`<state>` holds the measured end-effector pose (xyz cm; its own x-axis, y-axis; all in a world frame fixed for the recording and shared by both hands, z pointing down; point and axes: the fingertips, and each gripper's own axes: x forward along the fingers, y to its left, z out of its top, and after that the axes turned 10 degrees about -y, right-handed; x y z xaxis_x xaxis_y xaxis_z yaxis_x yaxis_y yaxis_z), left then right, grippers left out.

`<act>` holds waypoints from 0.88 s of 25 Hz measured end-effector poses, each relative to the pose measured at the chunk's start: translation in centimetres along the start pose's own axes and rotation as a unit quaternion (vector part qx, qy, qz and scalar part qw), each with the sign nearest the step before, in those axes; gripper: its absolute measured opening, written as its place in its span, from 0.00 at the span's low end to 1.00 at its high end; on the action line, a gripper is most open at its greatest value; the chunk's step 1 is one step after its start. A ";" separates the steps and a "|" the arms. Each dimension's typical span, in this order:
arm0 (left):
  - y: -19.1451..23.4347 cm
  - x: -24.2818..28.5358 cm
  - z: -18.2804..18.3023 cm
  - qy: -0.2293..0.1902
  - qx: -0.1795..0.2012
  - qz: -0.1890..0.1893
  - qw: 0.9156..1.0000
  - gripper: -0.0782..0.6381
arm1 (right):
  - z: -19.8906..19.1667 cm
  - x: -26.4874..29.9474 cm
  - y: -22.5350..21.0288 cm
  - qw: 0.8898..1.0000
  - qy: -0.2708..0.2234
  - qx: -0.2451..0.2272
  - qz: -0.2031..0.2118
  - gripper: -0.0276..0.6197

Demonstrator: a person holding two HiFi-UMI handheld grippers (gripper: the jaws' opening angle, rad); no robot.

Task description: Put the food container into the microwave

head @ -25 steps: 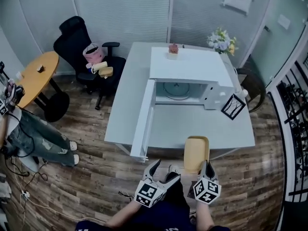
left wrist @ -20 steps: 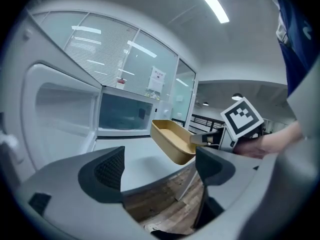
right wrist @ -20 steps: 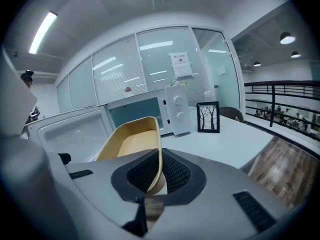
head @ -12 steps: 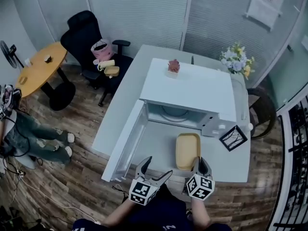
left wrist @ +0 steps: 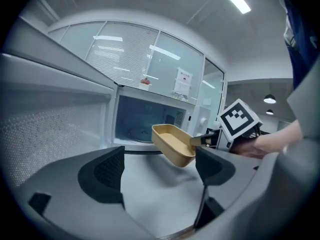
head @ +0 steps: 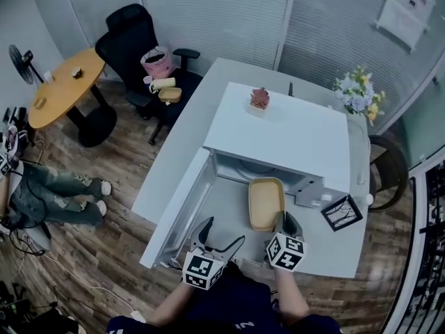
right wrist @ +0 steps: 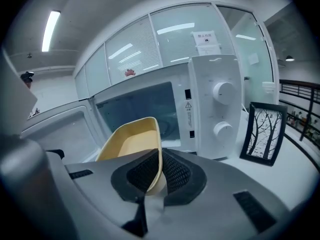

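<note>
The yellow food container [head: 266, 204] hangs just above the desk [head: 186, 139], its far end at the mouth of the open microwave [head: 279, 136]. The right tool [head: 285, 223] is clamped on its near rim. The left tool [head: 222, 232] stands beside it, jaws apart and empty, near the swung-out door [head: 182, 213].

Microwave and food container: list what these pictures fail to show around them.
- Cavity of the white microwave: head view, hidden under its own top.
- Near rim of the yellow rectangular food container: right gripper view, covered by the pads of the right gripper.
- Print on the white wall notice: too small in every view.
- Person in jeans: head view, cut off by the left edge.
</note>
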<state>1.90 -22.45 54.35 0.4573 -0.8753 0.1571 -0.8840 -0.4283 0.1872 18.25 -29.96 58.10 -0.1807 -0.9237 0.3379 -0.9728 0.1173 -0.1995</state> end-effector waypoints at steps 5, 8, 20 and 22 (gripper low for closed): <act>1.0 1.0 0.2 0.005 -0.007 -0.013 1.000 0.70 | 1.7 3.1 1.1 1.000 -0.006 -0.009 -0.010 0.09; 1.0 1.6 0.4 0.011 -0.005 -0.027 1.000 0.70 | 2.7 4.9 1.7 1.000 -0.013 -0.009 -0.016 0.09; 1.1 3.0 0.4 0.031 -0.011 -0.048 0.998 0.70 | 4.2 11.7 1.8 0.997 -0.037 -0.046 -0.043 0.11; 0.9 3.0 0.3 0.037 -0.007 -0.053 0.998 0.70 | 4.5 12.6 1.7 0.998 -0.044 -0.031 -0.046 0.11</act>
<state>2.44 -25.55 54.74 0.5550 -0.8057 0.2068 -0.8288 -0.5144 0.2202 14.98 -43.08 57.88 -0.0792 -0.9595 0.2703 -0.9923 0.0499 -0.1136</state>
